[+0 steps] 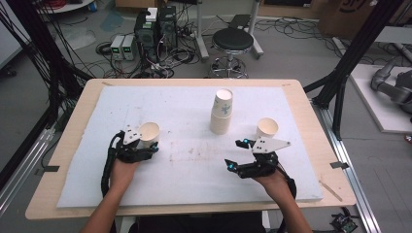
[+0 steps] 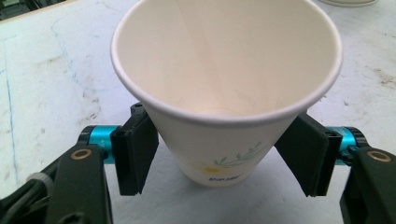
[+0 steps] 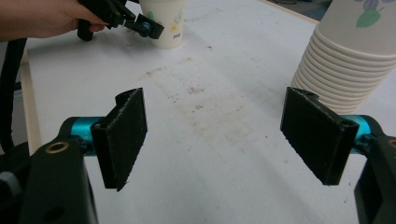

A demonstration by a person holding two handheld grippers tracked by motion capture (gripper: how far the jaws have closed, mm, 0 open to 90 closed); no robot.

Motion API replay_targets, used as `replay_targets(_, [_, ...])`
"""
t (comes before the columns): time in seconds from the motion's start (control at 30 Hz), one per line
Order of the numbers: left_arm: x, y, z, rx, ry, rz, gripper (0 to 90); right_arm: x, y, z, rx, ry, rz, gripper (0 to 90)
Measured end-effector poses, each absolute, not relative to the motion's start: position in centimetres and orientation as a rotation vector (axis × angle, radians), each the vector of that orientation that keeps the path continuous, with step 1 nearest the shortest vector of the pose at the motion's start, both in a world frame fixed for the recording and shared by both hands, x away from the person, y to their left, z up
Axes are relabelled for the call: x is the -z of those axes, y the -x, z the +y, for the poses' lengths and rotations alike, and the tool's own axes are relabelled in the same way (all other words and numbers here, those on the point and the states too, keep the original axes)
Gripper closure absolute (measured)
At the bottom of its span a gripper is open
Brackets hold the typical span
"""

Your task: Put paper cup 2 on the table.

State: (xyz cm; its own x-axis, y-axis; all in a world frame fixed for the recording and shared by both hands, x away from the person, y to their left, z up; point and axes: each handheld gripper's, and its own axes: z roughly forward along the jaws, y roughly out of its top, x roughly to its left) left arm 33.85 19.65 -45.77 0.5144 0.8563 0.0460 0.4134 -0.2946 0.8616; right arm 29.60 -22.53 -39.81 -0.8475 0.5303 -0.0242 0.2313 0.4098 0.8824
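A white paper cup (image 1: 149, 131) with a leaf print stands upright on the white mat at the left. My left gripper (image 1: 147, 144) is shut on its lower half. In the left gripper view both black pads (image 2: 137, 154) press the sides of the cup (image 2: 224, 70), which is empty inside. My right gripper (image 1: 235, 154) rests low over the mat at the right, open, and nothing lies between its pads (image 3: 123, 135). A second single cup (image 1: 267, 127) stands just beyond it. A stack of cups (image 1: 222, 111) stands at the middle back, also close on the right in the right gripper view (image 3: 345, 60).
The white mat (image 1: 194, 174) covers most of the wooden table (image 1: 73, 141) and carries brown stains at its middle (image 3: 205, 107). The person's hand with the left gripper and its cup (image 3: 166, 23) shows at the far end. A stool (image 1: 232, 41) and electronics stand on the floor behind.
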Motion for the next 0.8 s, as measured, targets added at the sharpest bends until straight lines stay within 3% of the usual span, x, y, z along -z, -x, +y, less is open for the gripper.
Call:
replay_targets(0.27, [45.8,-33.2,20.4,-0.604,-1.879,1.105,22.4,39.6,-29.5,-22.7,-1.417,-0.658,2.362,23.3])
replay_targets(0.47, [45.2,-31.3,22.1,-0.548,-1.817,1.107,21.3,39.5,-29.5,-22.9,-1.413,-0.658,2.36,23.3])
replay_targets(0.8, [43.5,-28.5,24.9,-0.629,-1.593,1.017,17.9,39.2,-29.3,-23.8,-1.345,-0.71,2.278,22.1])
